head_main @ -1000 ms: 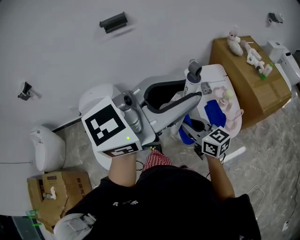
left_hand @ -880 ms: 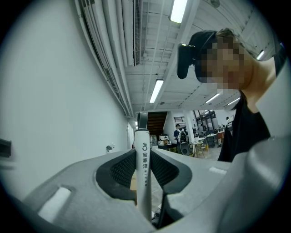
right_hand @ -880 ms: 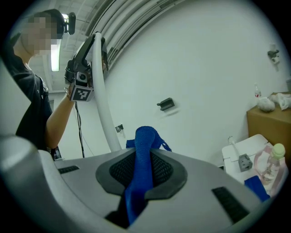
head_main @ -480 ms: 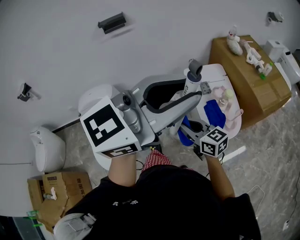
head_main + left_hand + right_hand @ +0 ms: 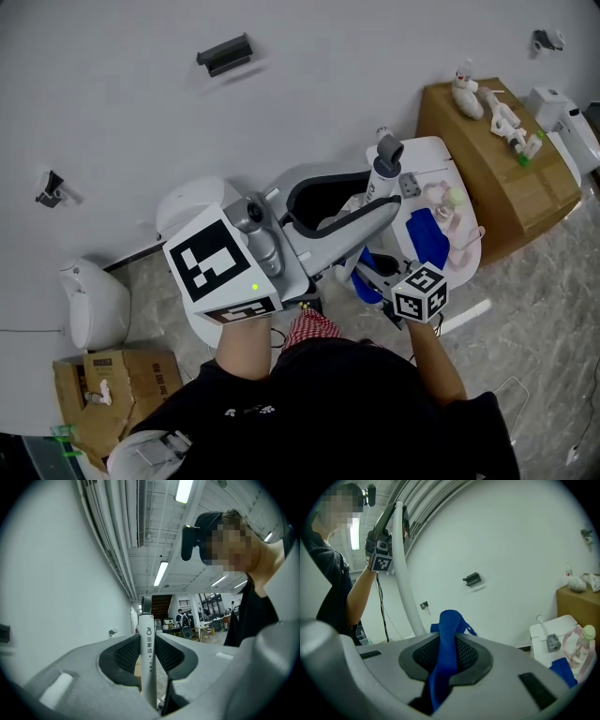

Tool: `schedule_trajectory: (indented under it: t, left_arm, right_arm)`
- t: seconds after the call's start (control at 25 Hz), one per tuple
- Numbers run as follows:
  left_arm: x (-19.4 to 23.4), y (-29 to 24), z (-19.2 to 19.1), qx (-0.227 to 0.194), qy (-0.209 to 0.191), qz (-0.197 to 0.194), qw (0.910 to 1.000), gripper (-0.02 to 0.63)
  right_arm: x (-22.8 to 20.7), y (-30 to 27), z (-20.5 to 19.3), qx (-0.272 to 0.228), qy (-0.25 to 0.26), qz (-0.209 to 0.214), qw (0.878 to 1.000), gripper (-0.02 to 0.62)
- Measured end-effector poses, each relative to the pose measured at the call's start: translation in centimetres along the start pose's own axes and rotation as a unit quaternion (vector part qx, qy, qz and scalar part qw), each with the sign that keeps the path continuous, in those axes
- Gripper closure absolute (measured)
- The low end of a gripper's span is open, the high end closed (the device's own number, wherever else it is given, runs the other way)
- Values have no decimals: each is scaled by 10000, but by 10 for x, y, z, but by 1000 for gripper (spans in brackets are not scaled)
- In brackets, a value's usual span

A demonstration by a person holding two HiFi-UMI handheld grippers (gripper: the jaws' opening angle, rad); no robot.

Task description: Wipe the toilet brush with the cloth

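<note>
The toilet brush has a white handle (image 5: 148, 648) with a grey cap (image 5: 388, 150). My left gripper (image 5: 378, 204) is shut on this handle and holds it upright; the handle stands between the dark pads (image 5: 125, 654) in the left gripper view. My right gripper (image 5: 373, 270) is shut on a blue cloth (image 5: 446, 634), which bunches up out of its jaws. In the right gripper view the white handle (image 5: 405, 585) rises just left of and behind the cloth. I cannot tell whether cloth and handle touch. The brush's lower end is hidden.
A white stand (image 5: 441, 155) to the right carries a second blue cloth (image 5: 427, 228), a pink-wrapped bottle (image 5: 454, 199) and a small grey part (image 5: 410, 182). A cardboard box (image 5: 483, 173) stands beyond it. A white toilet (image 5: 94, 298) and an open carton (image 5: 108, 373) are at the left.
My right gripper has sunk a little and drifted left with the blue cloth. The left gripper keeps the brush handle where it was.
</note>
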State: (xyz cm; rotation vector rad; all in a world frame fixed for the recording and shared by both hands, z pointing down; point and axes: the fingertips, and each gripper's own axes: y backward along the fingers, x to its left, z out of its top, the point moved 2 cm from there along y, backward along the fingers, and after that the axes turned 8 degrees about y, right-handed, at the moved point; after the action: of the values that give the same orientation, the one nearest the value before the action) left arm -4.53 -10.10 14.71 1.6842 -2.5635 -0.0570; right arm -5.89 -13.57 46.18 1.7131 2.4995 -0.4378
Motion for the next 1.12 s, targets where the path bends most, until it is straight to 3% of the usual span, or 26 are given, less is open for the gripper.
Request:
schedule_trajectory:
  t: [0.48,0.92,1.12]
  left_arm:
    - [1,0,-1,19,-14,16,10000,505]
    - [6,0,-3,1,51,176,9998,504]
    - [7,1,-4,27,36,238,9997,505]
  right_arm:
    - [-8,3,0,-39,-95,-106,9999,532]
    - [-32,38,28,-706,-263,-829,9937,532]
    - [-38,62,59,-1102,-50,-1257,9859,531]
